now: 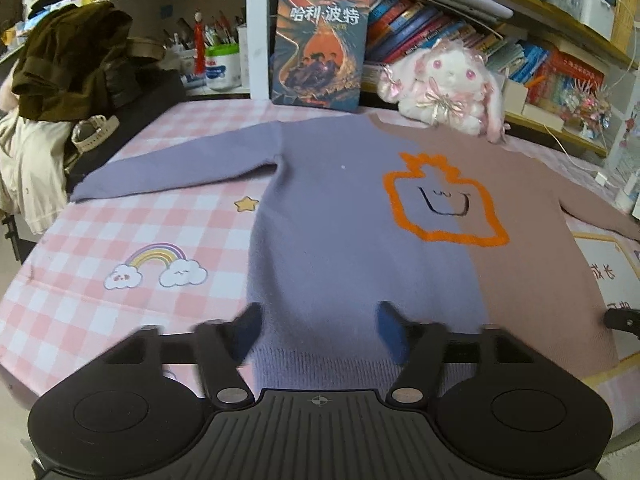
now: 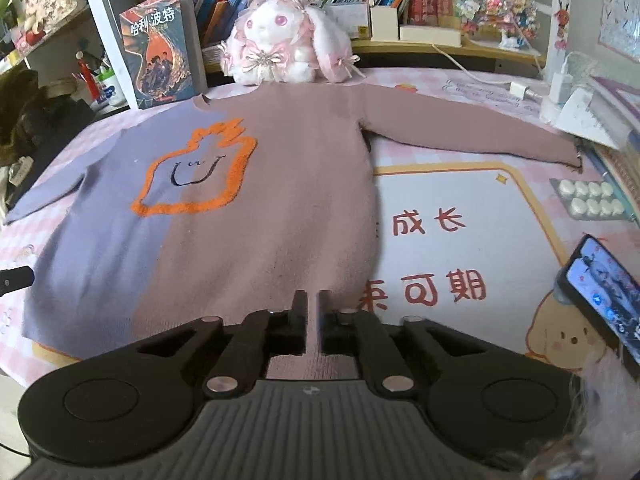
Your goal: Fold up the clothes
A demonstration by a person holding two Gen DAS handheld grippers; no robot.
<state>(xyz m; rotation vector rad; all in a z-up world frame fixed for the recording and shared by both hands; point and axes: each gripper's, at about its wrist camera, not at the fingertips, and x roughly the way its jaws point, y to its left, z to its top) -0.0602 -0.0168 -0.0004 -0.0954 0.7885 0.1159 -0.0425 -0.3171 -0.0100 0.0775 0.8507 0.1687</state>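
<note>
A sweater [image 1: 352, 216], half purple and half dusty pink with an orange outline figure on the chest, lies flat and face up on the table, both sleeves spread out. It also shows in the right wrist view [image 2: 260, 200]. My left gripper [image 1: 318, 320] is open, its fingers hovering over the purple hem. My right gripper [image 2: 313, 308] has its jaws nearly closed with a narrow gap, over the pink hem, holding nothing that I can see.
A pink checked tablecloth [image 1: 100, 240] covers the table. A plush rabbit [image 2: 276, 44] and a standing book [image 1: 320, 48] sit behind the collar. A phone [image 2: 604, 284], a pill blister pack [image 2: 592, 200] and a charger [image 2: 560, 84] lie at the right. Clothes [image 1: 68, 64] are piled at the left.
</note>
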